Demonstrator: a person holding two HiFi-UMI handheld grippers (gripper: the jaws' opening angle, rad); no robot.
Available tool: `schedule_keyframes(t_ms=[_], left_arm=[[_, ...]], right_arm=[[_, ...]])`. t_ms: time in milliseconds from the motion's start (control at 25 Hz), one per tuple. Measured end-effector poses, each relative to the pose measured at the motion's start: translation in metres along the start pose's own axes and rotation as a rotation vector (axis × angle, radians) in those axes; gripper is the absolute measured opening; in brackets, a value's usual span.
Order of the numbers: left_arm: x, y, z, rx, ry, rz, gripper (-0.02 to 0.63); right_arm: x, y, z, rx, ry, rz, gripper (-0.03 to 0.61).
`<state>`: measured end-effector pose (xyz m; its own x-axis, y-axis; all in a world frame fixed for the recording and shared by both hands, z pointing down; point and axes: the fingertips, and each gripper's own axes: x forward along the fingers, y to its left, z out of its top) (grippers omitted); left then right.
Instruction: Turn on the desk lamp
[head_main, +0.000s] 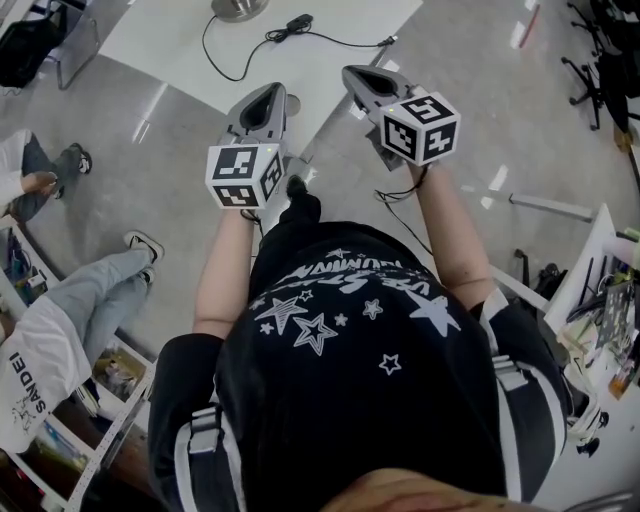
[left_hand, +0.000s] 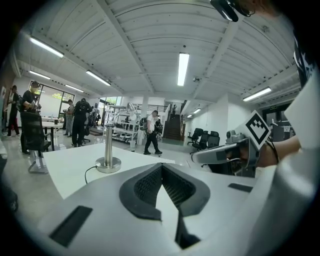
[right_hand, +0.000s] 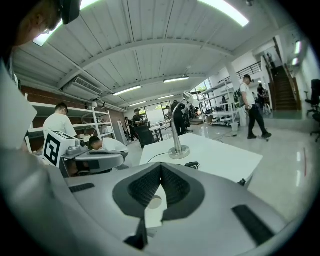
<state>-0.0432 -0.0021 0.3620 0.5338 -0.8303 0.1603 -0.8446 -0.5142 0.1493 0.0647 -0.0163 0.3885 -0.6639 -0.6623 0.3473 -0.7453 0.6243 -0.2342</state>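
The desk lamp stands on a white table (head_main: 330, 40) ahead of me; only its round metal base (head_main: 238, 8) shows in the head view. Its black cord runs right to an inline switch (head_main: 298, 22). In the left gripper view the lamp's base and pole (left_hand: 108, 161) stand left of centre. In the right gripper view the lamp (right_hand: 178, 149) and the switch (right_hand: 191, 164) lie straight ahead. My left gripper (head_main: 268, 92) and right gripper (head_main: 357, 72) hover side by side short of the table's near edge, both shut and empty, with pads meeting (left_hand: 161, 165) (right_hand: 161, 165).
Two people sit to my left (head_main: 60, 330) (head_main: 25, 175). A black chair (head_main: 30, 45) stands at the table's far left. Shelving with clutter (head_main: 610, 310) is at my right, office chairs (head_main: 605, 45) beyond. A person (left_hand: 151, 132) walks in the background.
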Motion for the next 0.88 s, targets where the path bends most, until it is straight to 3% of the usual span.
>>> schedule_keyframes(t_ms=[880], left_arm=[[-0.070, -0.059, -0.013, -0.022, -0.040, 0.030, 0.011]], right_arm=[[-0.076, 0.042, -0.041, -0.058, -0.008, -0.008, 0.005]])
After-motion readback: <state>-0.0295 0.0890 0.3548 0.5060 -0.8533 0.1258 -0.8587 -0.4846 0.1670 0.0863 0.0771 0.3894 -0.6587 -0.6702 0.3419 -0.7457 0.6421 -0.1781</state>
